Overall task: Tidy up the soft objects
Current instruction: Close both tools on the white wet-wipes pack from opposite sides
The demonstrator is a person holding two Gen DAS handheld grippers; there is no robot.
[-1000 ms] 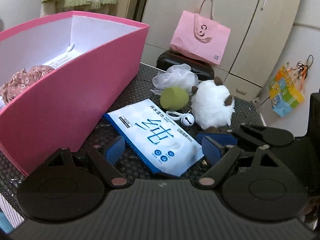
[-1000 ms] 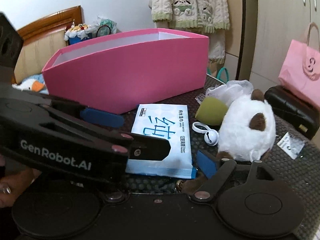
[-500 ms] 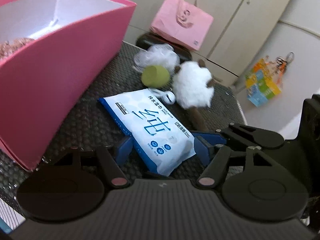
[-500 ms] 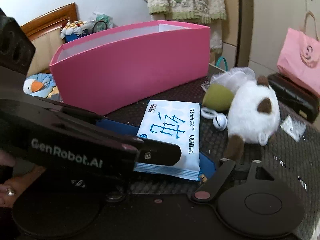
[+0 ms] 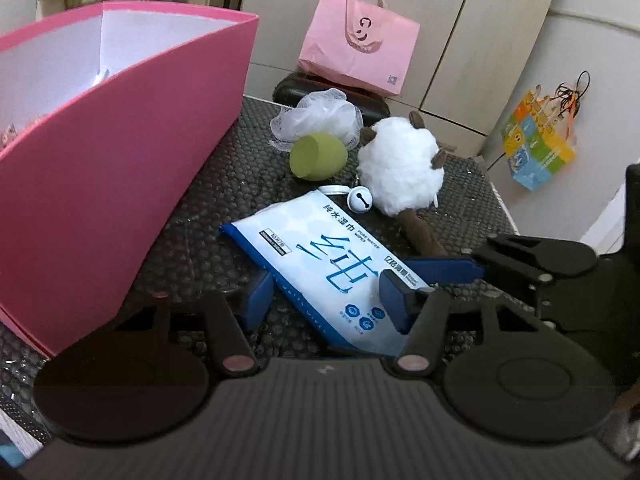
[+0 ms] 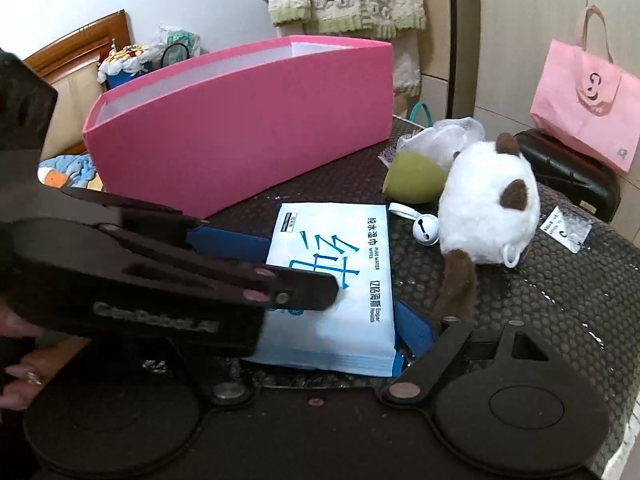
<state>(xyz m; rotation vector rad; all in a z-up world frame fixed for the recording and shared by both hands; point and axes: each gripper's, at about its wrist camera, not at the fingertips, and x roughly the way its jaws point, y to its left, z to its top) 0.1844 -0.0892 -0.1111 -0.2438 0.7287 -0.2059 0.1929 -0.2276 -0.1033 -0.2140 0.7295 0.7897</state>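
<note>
A blue-and-white pack of wet wipes (image 5: 320, 264) lies flat on the dark mat; it also shows in the right wrist view (image 6: 336, 276). My left gripper (image 5: 326, 300) is open, with one blue finger on each side of the pack's near end. My right gripper (image 6: 340, 336) is open beside the same pack; its left finger is hidden behind the left gripper. Behind the pack lie a white plush toy with a bell (image 5: 400, 172), a green sponge (image 5: 318, 156) and a white mesh puff (image 5: 316, 118). A pink box (image 5: 120, 152) stands at the left.
The mat (image 5: 460, 208) ends at the right, with floor beyond. A pink paper bag (image 5: 360, 48) on a black case and a colourful bag (image 5: 536, 148) stand by the cupboards. A small plastic packet (image 6: 564, 228) lies on the mat at the right.
Both grippers have closed in on the wipes pack, so their fingers now flank it. The pack has stayed on the mat and the other objects have not moved.
</note>
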